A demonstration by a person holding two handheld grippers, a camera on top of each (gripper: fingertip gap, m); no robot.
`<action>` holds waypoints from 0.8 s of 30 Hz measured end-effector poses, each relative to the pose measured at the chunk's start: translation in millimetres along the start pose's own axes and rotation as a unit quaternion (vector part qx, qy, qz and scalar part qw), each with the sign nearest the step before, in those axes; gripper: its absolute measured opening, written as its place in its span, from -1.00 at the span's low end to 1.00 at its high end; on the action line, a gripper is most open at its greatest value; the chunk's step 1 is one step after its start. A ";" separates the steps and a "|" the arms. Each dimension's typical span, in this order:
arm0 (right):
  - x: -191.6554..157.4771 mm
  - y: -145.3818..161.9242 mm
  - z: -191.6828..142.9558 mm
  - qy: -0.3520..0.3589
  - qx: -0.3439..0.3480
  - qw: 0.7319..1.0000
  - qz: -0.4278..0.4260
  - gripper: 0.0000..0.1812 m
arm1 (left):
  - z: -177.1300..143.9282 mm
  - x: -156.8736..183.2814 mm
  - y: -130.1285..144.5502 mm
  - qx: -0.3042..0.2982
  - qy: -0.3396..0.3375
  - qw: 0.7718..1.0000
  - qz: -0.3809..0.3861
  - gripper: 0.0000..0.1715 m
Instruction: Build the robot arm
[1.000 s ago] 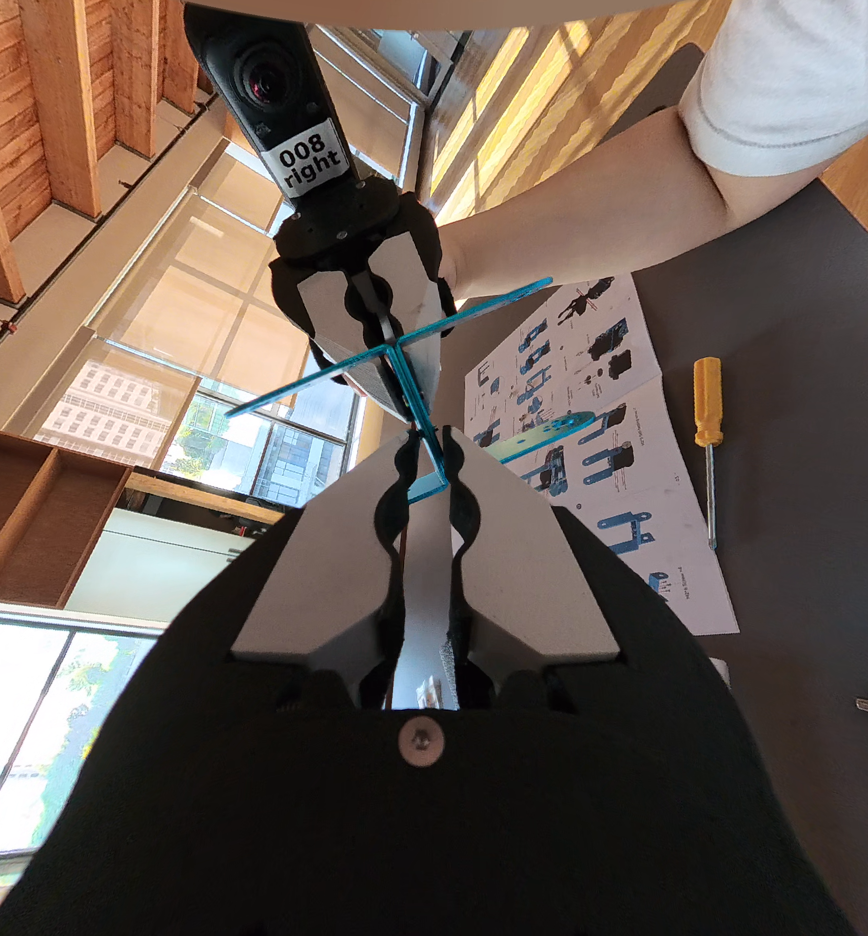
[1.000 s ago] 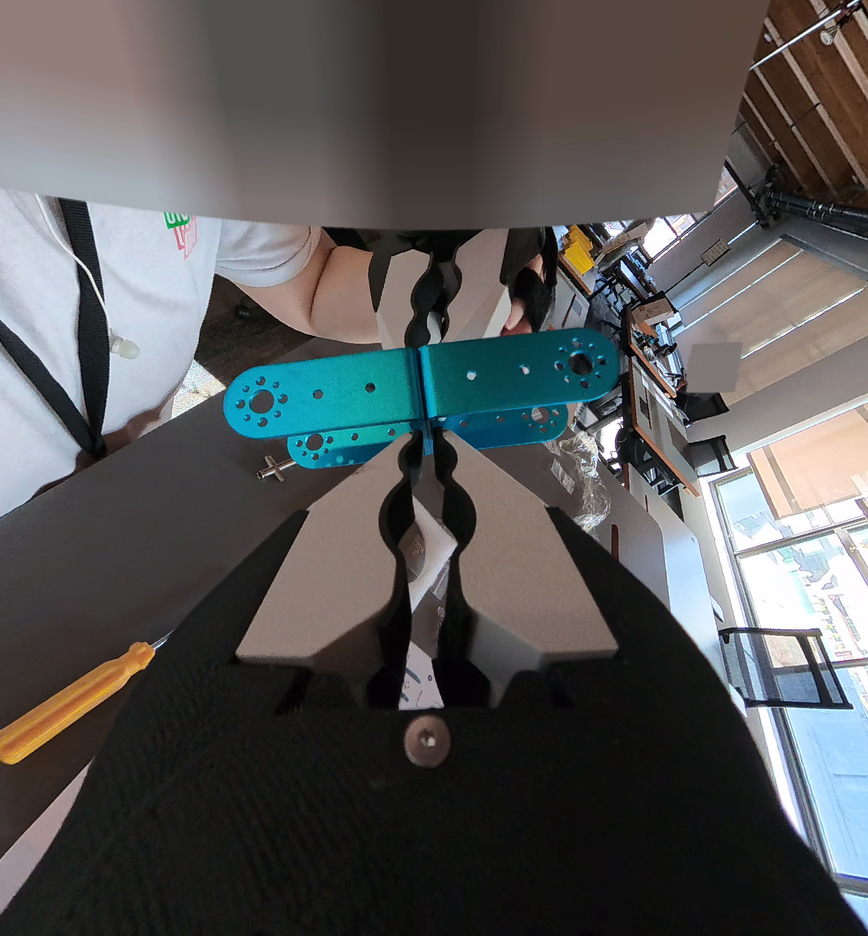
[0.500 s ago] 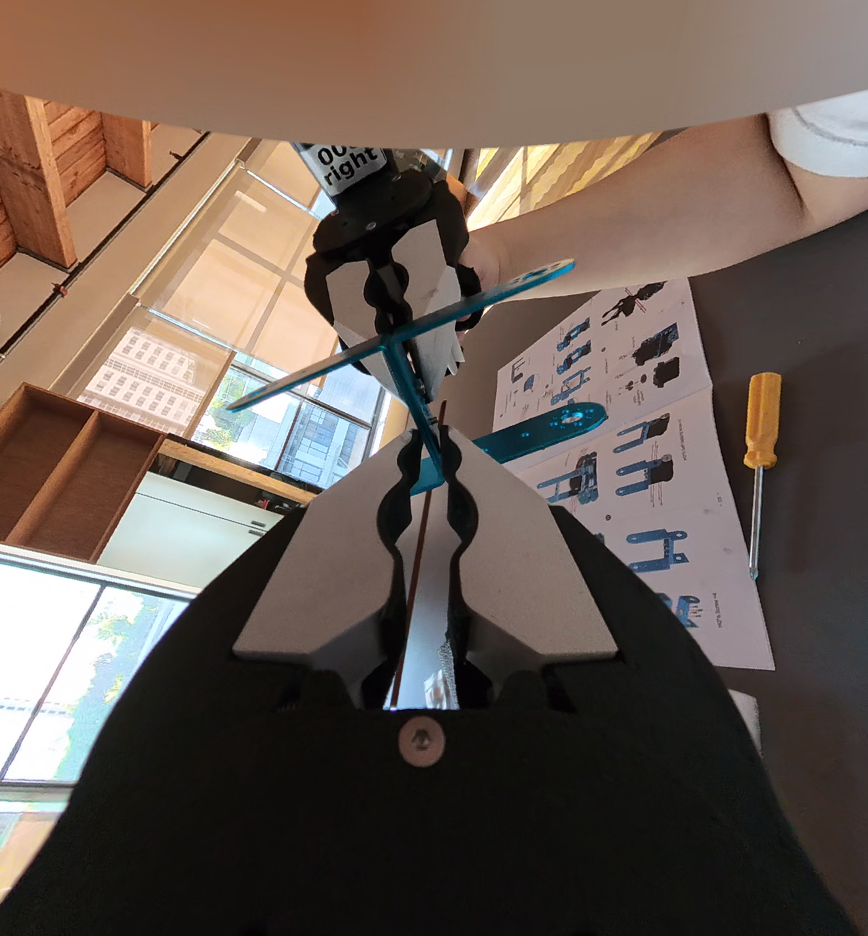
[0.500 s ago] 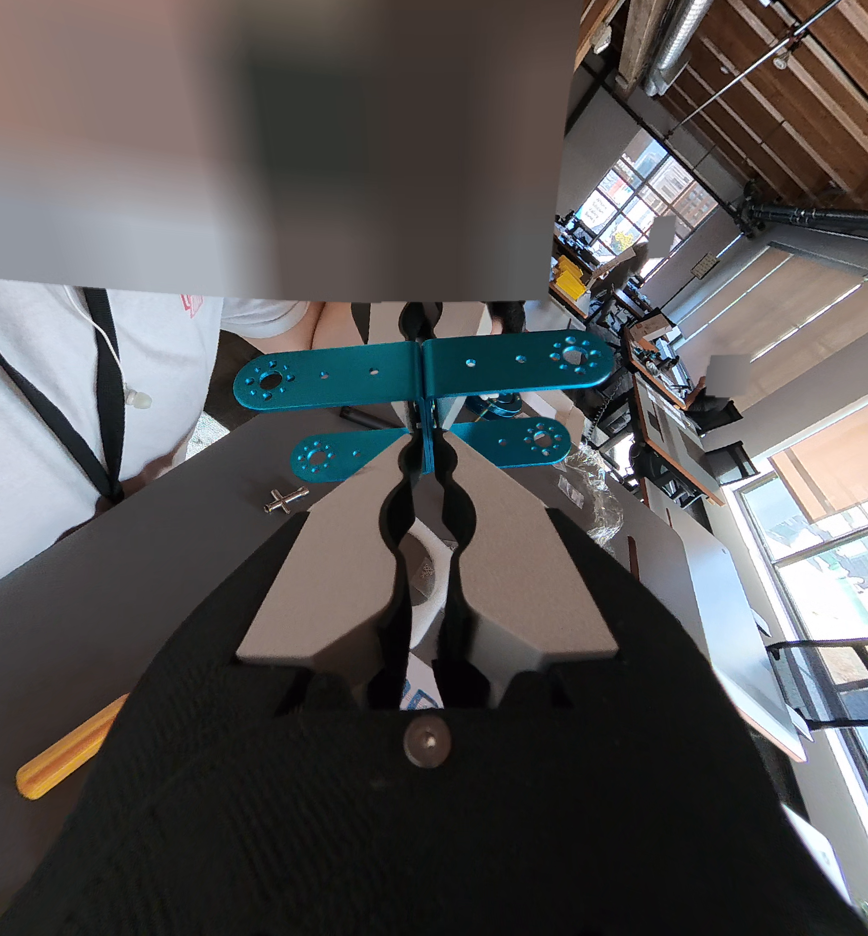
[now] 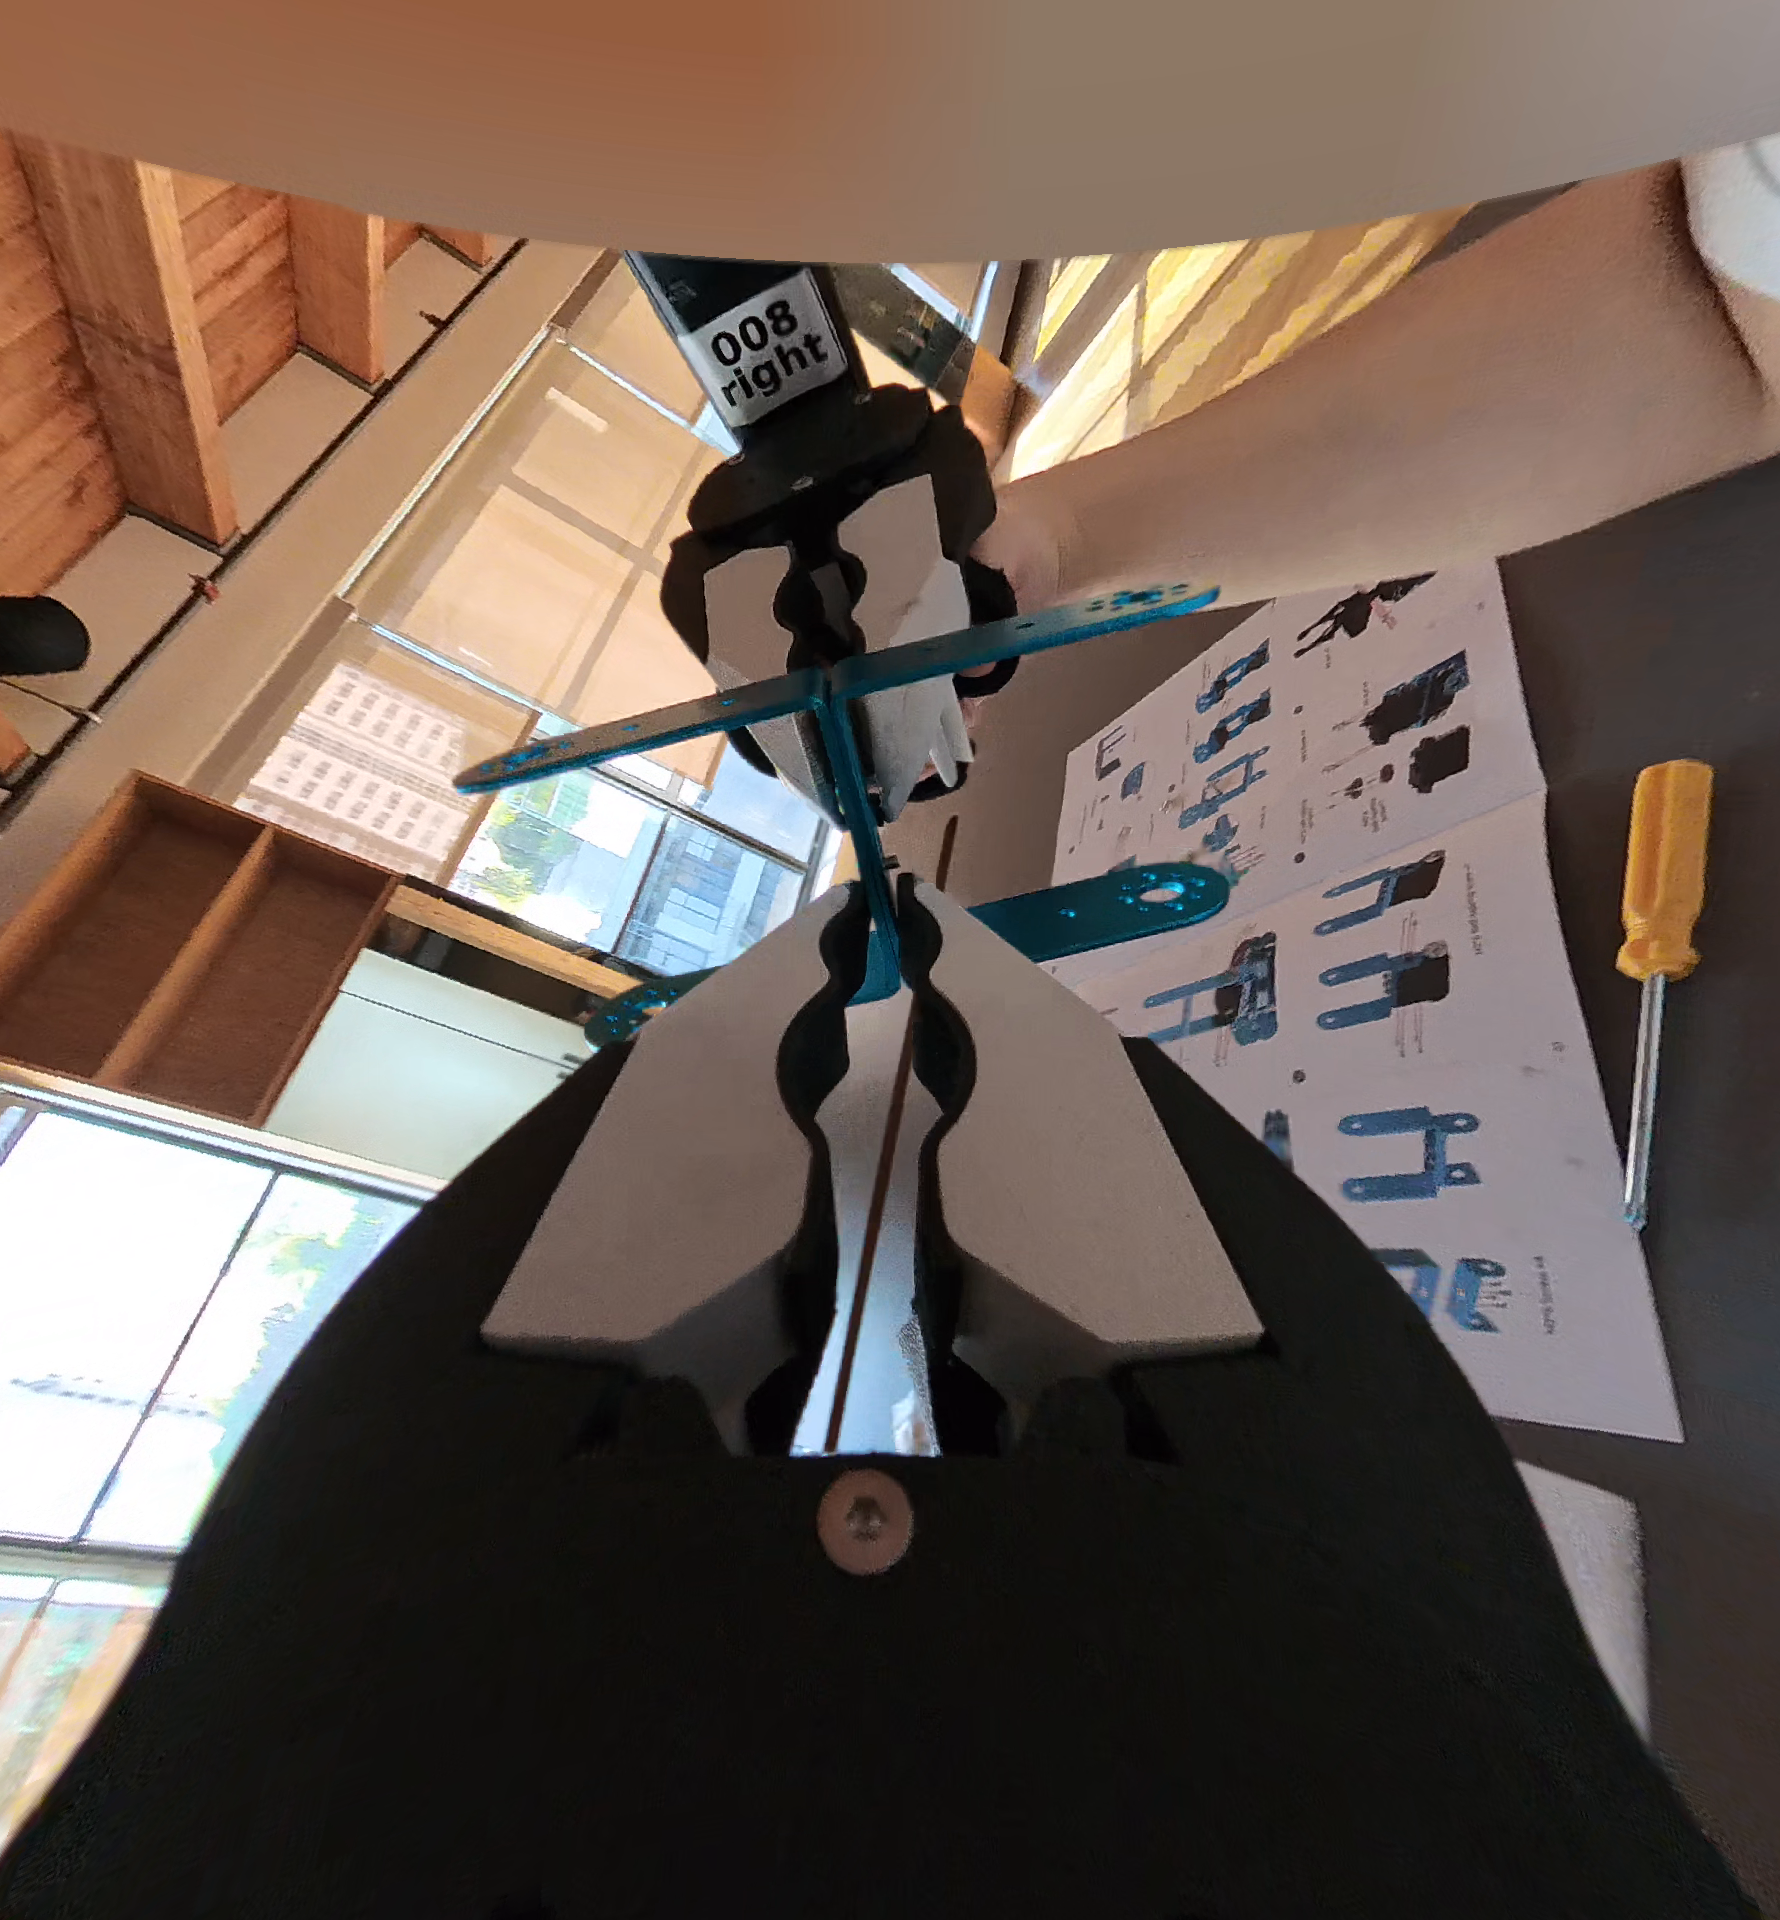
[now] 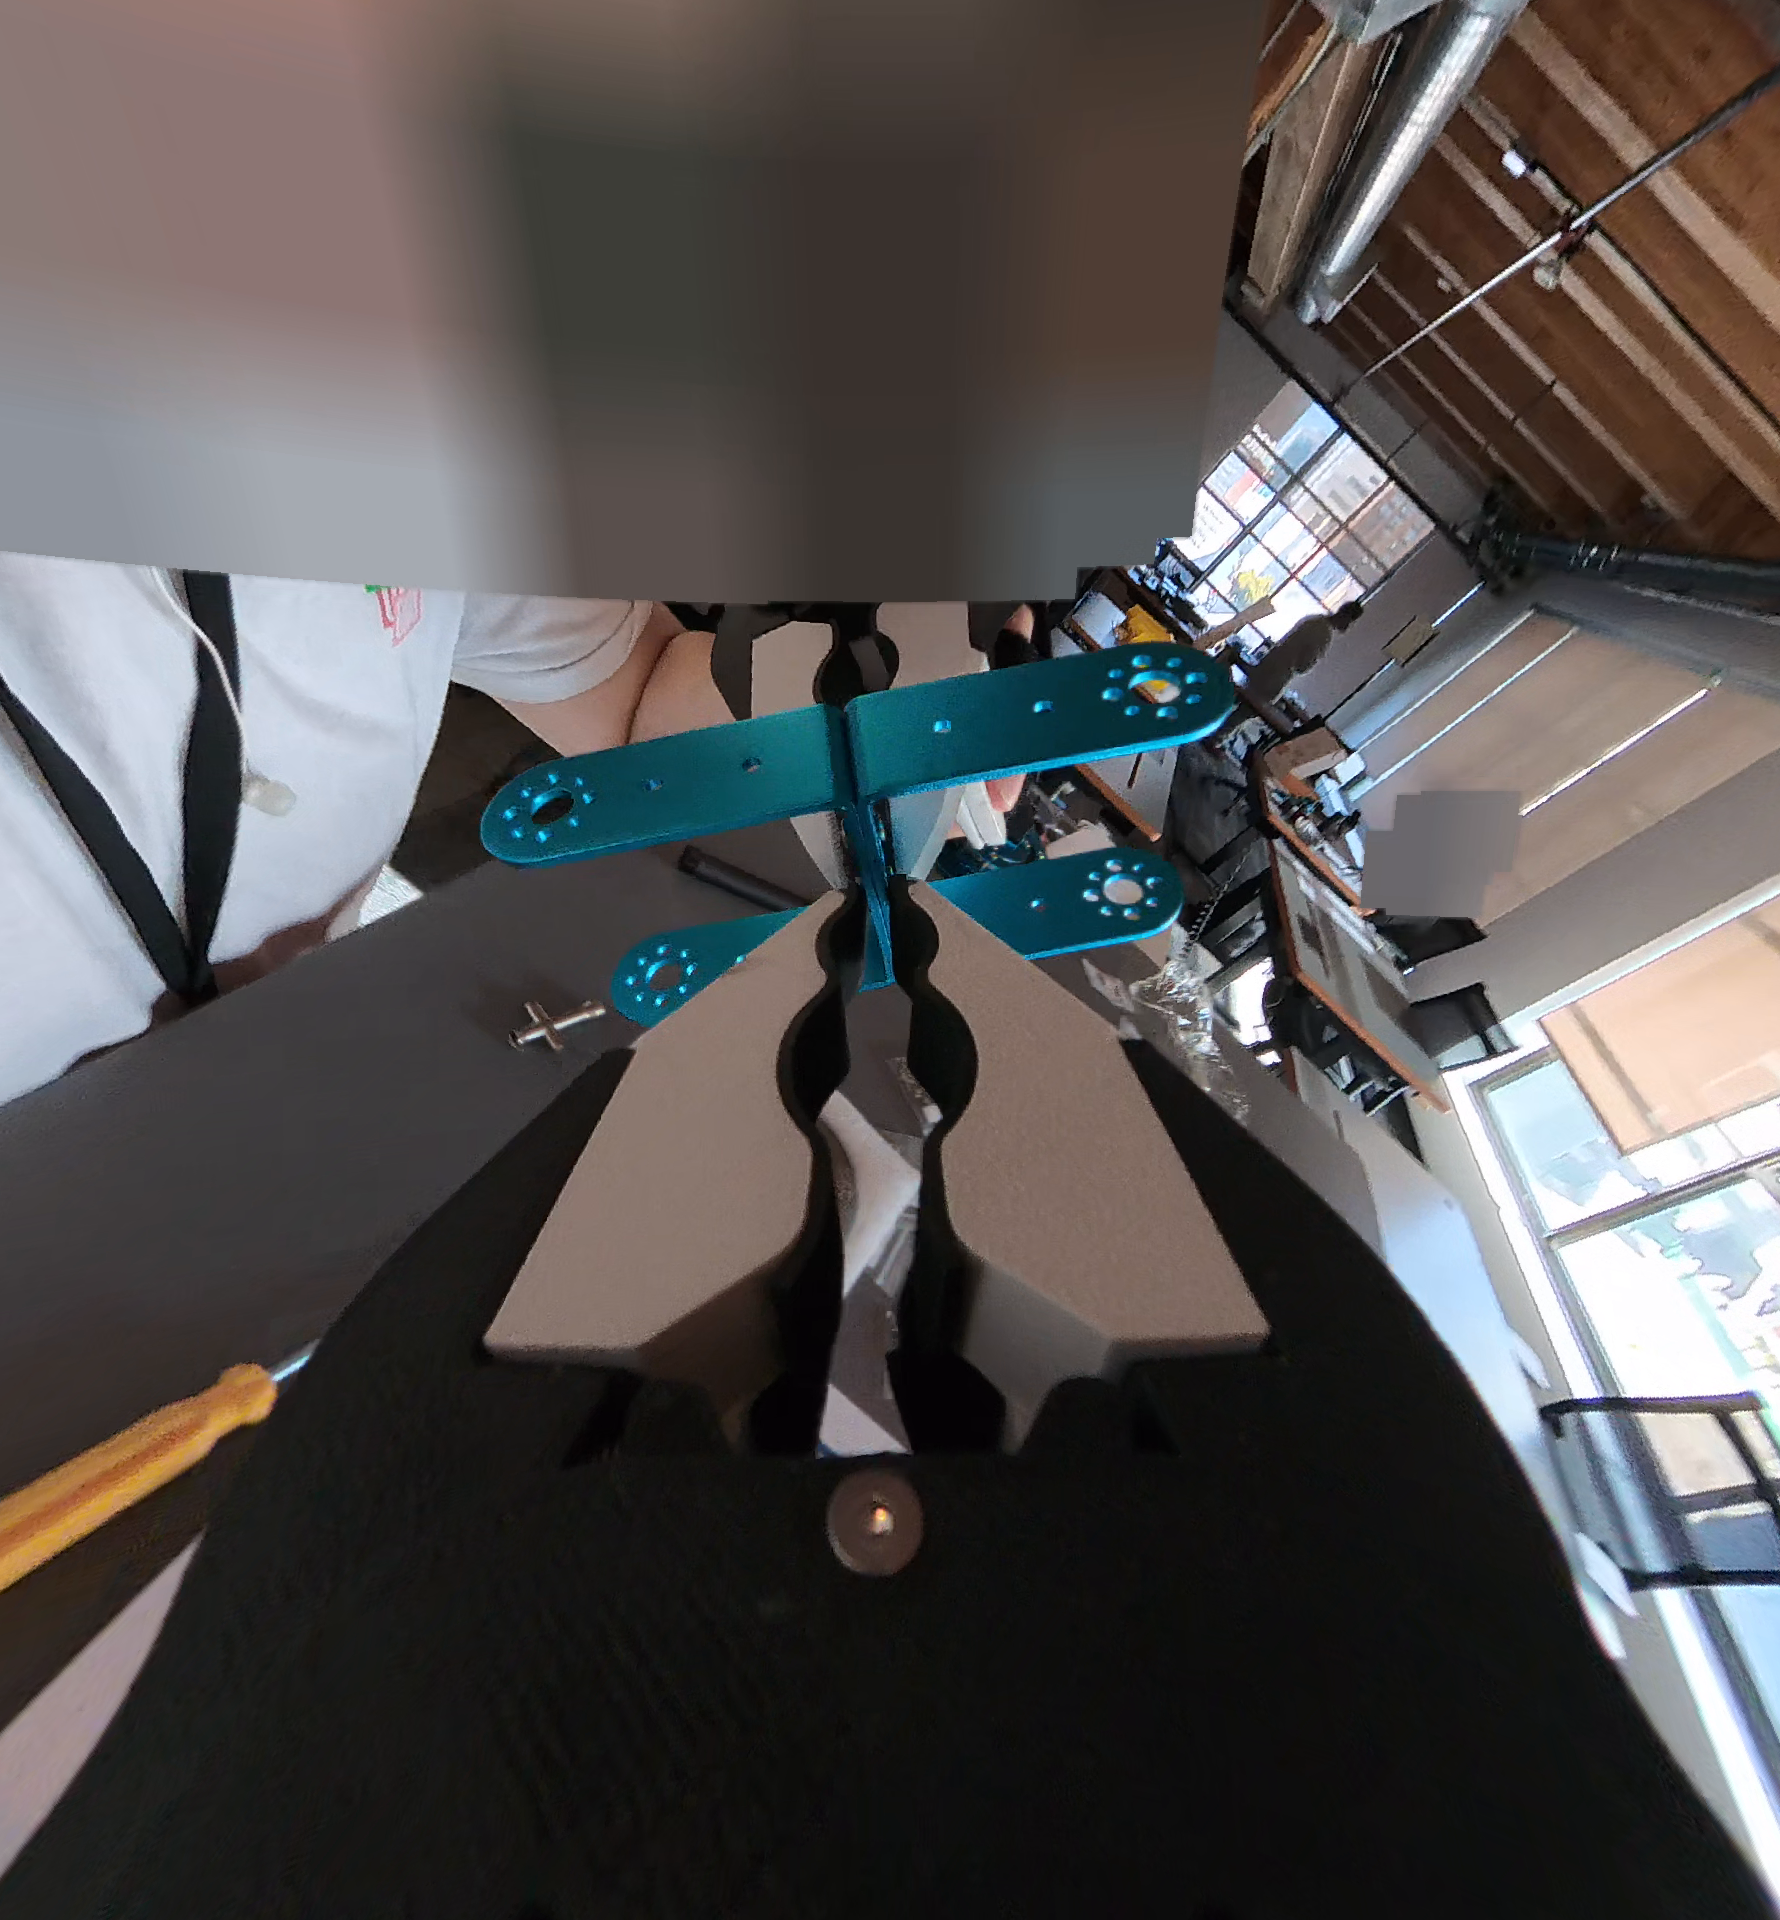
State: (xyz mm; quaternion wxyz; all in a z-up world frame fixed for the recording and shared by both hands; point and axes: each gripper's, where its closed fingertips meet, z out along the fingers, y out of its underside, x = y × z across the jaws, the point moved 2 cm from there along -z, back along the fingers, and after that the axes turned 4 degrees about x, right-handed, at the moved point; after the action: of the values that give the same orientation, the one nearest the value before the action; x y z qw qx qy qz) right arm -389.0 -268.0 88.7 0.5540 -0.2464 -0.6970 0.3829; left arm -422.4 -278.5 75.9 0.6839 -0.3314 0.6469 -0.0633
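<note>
A blue metal bracket assembly [image 5: 1094, 920] with holed arms sticking out to both sides is held in the air between the two grippers. My left gripper [image 5: 881, 914] is shut on its thin middle web from the near side. My right gripper [image 5: 818, 665] faces it and is shut on the same web from the far side. In the right wrist view the right gripper [image 6: 878, 899] pinches the web below the upper arms of the bracket [image 6: 1021, 727]. The left gripper [image 6: 855, 675] shows behind them, partly hidden.
A dark table [image 5: 1748, 623] carries an open instruction sheet [image 5: 1385, 1039], a yellow-handled screwdriver [image 5: 1660, 873] [image 6: 86, 1486], a small cross-shaped metal tool [image 6: 553, 1023], a black rod [image 6: 740, 883] and a clear plastic bag [image 6: 1187, 997]. A person in a white shirt [image 6: 325, 748] is close behind.
Both grippers stayed shut on the bracket and swung together. In the right wrist view its arms now slope up to the right and the two rows look farther apart.
</note>
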 end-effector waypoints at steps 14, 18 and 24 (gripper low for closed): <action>-4.5 -12.7 0.1 0.003 0.035 0.998 -0.053 -0.97 | -3.6 -2.5 -15.4 0.021 -0.016 1.000 0.002 -0.94; -4.6 -14.1 0.6 0.002 0.044 0.998 -0.052 -0.97 | -5.2 -3.4 -17.9 0.023 -0.018 1.000 0.005 -0.93; -6.3 -11.3 3.3 -0.006 0.036 0.998 -0.044 -0.97 | -8.2 0.7 -19.1 0.039 -0.003 0.999 0.013 -0.93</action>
State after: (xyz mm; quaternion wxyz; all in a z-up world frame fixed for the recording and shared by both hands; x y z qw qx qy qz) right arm -389.6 -280.3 93.8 0.5746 -0.1934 -0.6960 0.3848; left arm -423.3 -296.6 85.9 0.6988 -0.2963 0.6463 -0.0787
